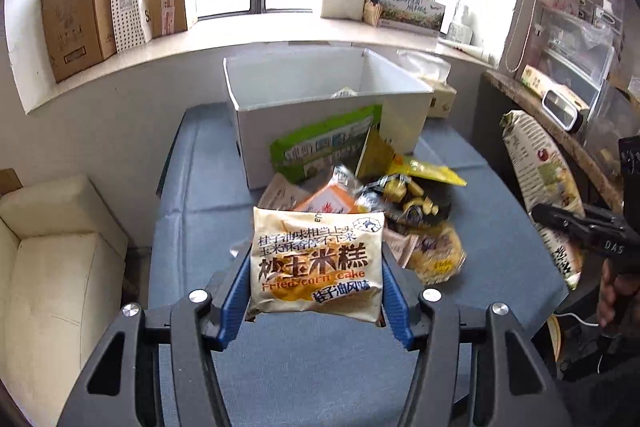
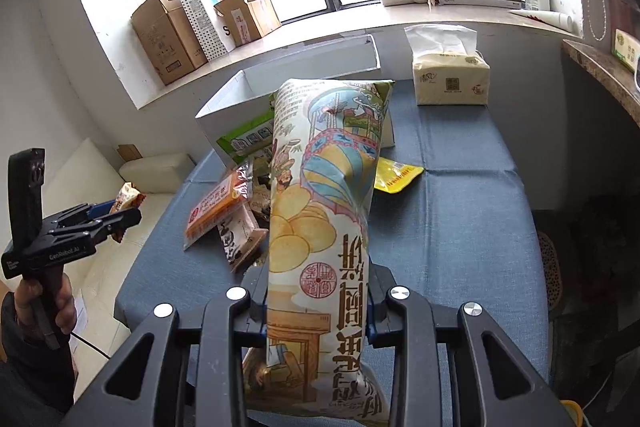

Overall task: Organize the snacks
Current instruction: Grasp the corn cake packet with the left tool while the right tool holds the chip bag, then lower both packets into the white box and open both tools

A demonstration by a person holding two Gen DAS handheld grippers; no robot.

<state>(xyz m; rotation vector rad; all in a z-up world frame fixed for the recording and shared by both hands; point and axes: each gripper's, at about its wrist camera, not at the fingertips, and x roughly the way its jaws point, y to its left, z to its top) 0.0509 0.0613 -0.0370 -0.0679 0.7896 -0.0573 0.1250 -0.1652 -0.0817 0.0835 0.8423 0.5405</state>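
Looking along the left gripper (image 1: 316, 291), we are seeing its blue pads (image 1: 234, 287) clamped on the two side edges of a corn cake packet (image 1: 316, 263), which is hanging in the air just ahead of the fingers. Beyond it the pile of snacks (image 1: 384, 203) is lying on the blue table (image 1: 200, 227), and further ahead the white box (image 1: 320, 95) is standing open-topped. We are judging that the packet is being pinched only by its soft edges, so it could be slipping or twisting out while we are carrying it over the pile. The green bag (image 1: 324, 147) is leaning against the box's near wall, and a low pass could be knocking it over.

Looking along the right gripper (image 2: 318, 311), we are seeing its jaws closed on the lower part of a long chips bag (image 2: 324, 211), which is sticking far out ahead of the fingers toward the box. Gripped so low, the bag could be swinging or sagging, and its far end could be catching the box rim or crushing the chips inside. The left gripper is hovering off to the left, well apart, so both loads could be crowding the box if we are moving them together. The tissue pack (image 2: 452, 79) is sitting ahead to the right.
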